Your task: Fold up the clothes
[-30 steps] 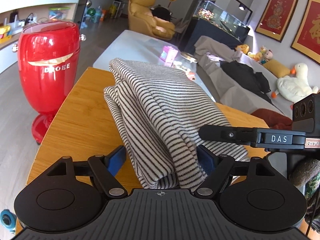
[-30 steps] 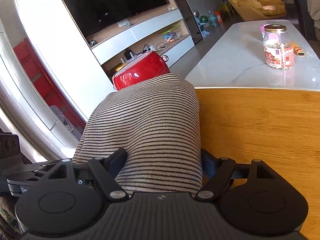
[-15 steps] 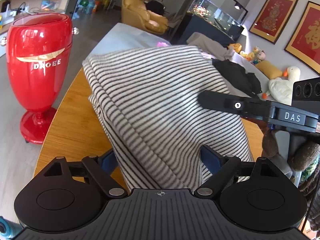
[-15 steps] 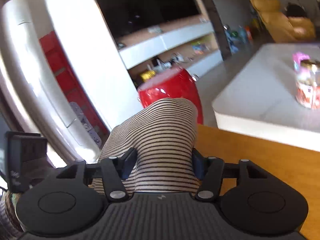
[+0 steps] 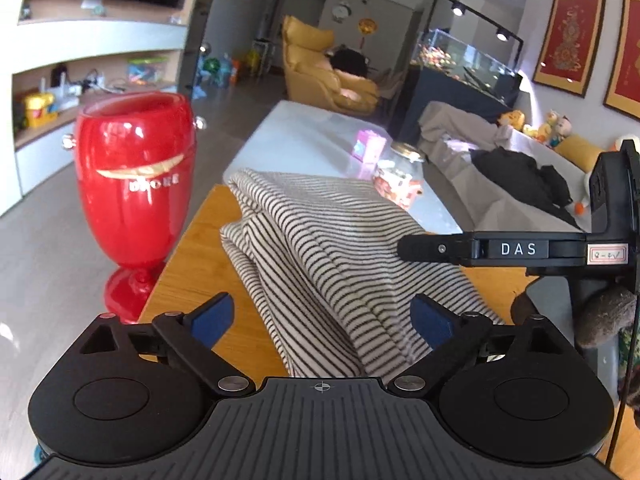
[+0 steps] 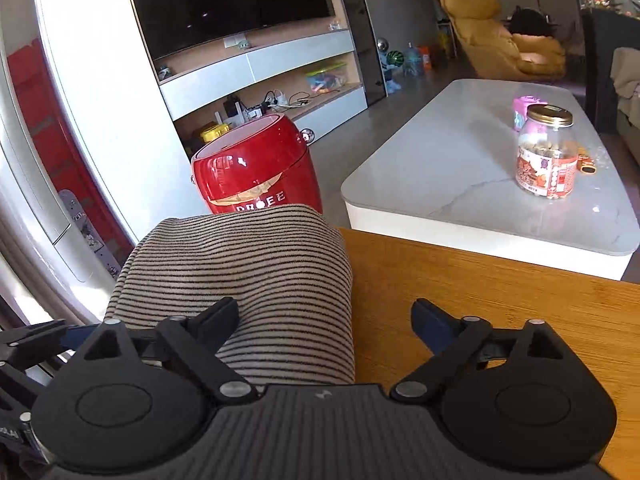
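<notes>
A black-and-white striped garment (image 5: pixel 320 248) lies folded in a thick bundle on the wooden table (image 5: pixel 200 256). My left gripper (image 5: pixel 320 320) is open, its blue-padded fingers spread either side of the bundle's near end, with cloth between them. My right gripper (image 6: pixel 324 320) is open too; the garment (image 6: pixel 248 280) lies under its left finger and the right finger is over bare wood (image 6: pixel 480 280). The right gripper's finger marked DAS (image 5: pixel 480 250) reaches in from the right in the left wrist view, above the cloth.
A red vase-shaped bin (image 5: pixel 136 184) stands on the floor left of the table. A white marble table (image 6: pixel 500 184) beyond holds a snack jar (image 6: pixel 546 152) and a pink box (image 6: pixel 526 110). A sofa with dark clothes (image 5: pixel 520 172) is at the right.
Both grippers have opened and let go of the garment. It had been lifted half a second ago and now lies lower on the table.
</notes>
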Demonstrator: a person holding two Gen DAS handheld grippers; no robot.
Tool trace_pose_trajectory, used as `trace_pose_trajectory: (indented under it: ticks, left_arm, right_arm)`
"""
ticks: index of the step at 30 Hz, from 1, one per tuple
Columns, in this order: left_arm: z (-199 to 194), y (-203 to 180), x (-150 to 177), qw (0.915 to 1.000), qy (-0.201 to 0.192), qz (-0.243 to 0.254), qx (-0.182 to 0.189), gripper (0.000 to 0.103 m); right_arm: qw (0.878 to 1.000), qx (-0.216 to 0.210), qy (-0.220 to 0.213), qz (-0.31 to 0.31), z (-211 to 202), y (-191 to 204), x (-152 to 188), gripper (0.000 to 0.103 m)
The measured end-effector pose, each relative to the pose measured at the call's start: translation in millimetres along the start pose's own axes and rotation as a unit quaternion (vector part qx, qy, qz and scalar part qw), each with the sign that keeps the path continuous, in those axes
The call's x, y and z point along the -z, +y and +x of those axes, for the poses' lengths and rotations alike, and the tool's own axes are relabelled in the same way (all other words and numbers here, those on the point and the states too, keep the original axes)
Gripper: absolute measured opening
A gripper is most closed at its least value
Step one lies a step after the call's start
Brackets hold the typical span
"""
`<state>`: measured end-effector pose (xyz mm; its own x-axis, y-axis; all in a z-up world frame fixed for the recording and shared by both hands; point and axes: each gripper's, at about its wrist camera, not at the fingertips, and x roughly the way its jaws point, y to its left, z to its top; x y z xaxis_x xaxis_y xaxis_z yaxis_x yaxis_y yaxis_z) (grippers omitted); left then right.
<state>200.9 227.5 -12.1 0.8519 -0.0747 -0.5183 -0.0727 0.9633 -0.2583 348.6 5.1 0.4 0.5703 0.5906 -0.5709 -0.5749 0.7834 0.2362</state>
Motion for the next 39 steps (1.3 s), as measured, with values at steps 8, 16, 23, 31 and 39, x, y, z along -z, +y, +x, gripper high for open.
trace_pose_trajectory:
  ticks: [8,16,23,31,39]
  left_arm:
    - [-23,-52,44,0.9932,0.028,0.011,-0.113,0.103]
    - [-4,-83,61,0.9755,0.038,0.008,-0.217,0.103]
    - [-7,-88,63,0.9707,0.039,-0.009,-0.237,0.103]
    - [-4,-84,62,0.9704,0.04,-0.01,-0.238,0.103]
    - [-4,-84,61,0.9704,0.04,-0.01,-0.238,0.103]
  right_arm:
    - [0.993,0.037,0.012,-0.11,-69,10,63,0.103]
    - [0.993,0.077,0.035,-0.087,-75,1,95,0.103]
    - [0.992,0.097,0.032,-0.073,-72,-5,91,0.103]
    - [0.992,0.097,0.032,-0.073,-72,-5,92,0.103]
    - [0.992,0.097,0.031,-0.073,-71,-6,92,0.103]
